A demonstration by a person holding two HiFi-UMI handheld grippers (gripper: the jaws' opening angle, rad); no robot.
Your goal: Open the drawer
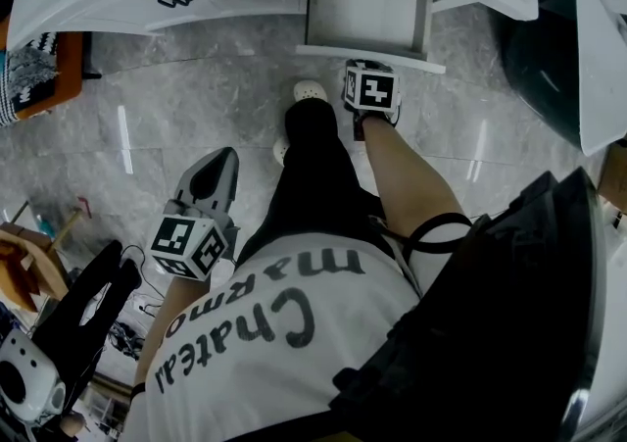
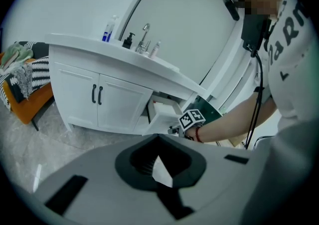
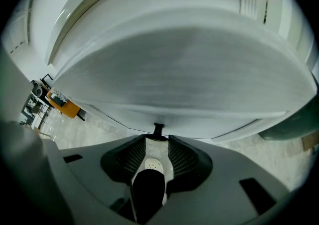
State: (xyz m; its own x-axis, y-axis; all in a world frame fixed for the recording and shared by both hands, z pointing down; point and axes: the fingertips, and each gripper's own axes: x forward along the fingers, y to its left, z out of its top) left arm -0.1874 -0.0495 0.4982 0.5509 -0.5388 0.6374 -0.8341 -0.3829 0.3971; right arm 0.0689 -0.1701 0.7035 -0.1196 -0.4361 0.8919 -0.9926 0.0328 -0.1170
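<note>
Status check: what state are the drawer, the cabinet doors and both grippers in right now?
Drawer: pulled out of the vanity.
Cabinet doors: both shut.
Right gripper: fingers apart, with the drawer's black handle at their tips, not clamped.
Left gripper: fingers together, empty, held away from the vanity.

Grey marble-look floor (image 1: 196, 107), glossy, reflective. Far white cabinet (image 2: 119, 107) and its white drawer (image 1: 367, 56): smooth, satin painted finish. Small matt black drawer knob (image 3: 158, 130), probably metal.
</note>
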